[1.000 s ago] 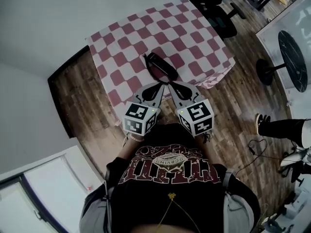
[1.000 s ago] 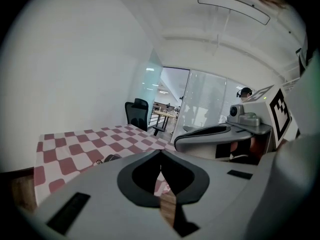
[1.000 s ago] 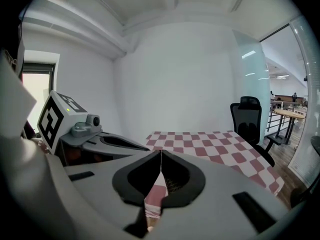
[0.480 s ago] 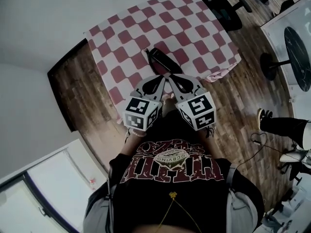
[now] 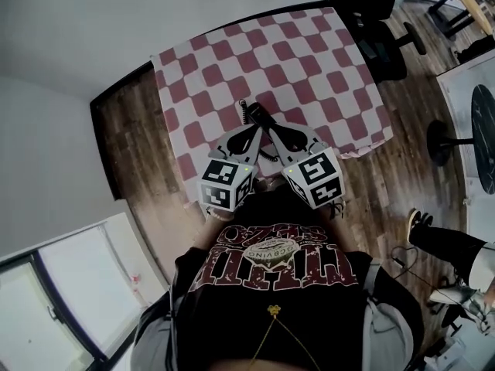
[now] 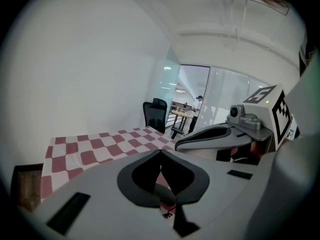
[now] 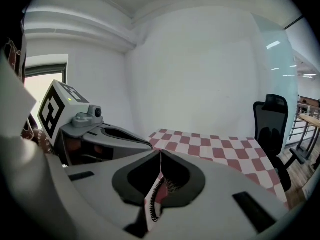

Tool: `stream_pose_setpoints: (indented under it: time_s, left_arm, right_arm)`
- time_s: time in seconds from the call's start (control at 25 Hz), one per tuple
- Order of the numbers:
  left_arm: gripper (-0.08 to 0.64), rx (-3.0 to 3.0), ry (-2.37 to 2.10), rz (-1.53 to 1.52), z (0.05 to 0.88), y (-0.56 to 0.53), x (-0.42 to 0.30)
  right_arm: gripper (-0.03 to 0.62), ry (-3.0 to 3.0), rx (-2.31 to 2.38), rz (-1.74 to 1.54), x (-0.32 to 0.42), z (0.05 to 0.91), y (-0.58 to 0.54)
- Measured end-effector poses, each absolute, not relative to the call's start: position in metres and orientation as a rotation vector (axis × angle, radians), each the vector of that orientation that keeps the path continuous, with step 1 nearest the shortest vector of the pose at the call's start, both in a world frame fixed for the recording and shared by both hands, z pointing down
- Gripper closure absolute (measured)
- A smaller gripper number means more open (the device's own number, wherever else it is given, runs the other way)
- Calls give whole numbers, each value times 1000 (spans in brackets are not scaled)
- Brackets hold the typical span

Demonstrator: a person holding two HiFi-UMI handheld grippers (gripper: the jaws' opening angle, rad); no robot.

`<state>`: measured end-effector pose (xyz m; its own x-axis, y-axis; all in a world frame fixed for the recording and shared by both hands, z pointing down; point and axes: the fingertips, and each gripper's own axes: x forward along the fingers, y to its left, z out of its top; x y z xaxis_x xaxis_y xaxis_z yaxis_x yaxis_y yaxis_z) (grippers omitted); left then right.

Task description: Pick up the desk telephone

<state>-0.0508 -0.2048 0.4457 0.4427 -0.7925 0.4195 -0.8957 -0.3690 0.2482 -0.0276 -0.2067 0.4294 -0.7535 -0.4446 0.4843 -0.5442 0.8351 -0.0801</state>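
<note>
2 grippers, left gripper [image 5: 252, 133] and right gripper [image 5: 273, 134], jaws pressed together, empty, tips at the desk telephone [image 5: 260, 117] on the checked table [image 5: 309, 60]. risk: closed jaws shove it or snag its coiled cord [image 7: 156, 196].

- Even, soft indoor light with faint shadows; the head view looks dim and washed of colour.
- Bright window [image 7: 44, 81] glows at left in the right gripper view.
- Gripper views bulge fisheye, corners black.
</note>
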Motion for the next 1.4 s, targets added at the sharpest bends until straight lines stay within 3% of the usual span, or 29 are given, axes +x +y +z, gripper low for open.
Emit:
stream_pose_setpoints:
  time_s: [0.76,1.4]
  left_arm:
    - [552,2161,-1488,323,463,-257,-39]
    - [552,1852,-1581,291,507,-233,-68]
  right_arm:
    - [572,-2585,537,310,-22,446,-255]
    - [572,-2479,193,254,-39,500,-256]
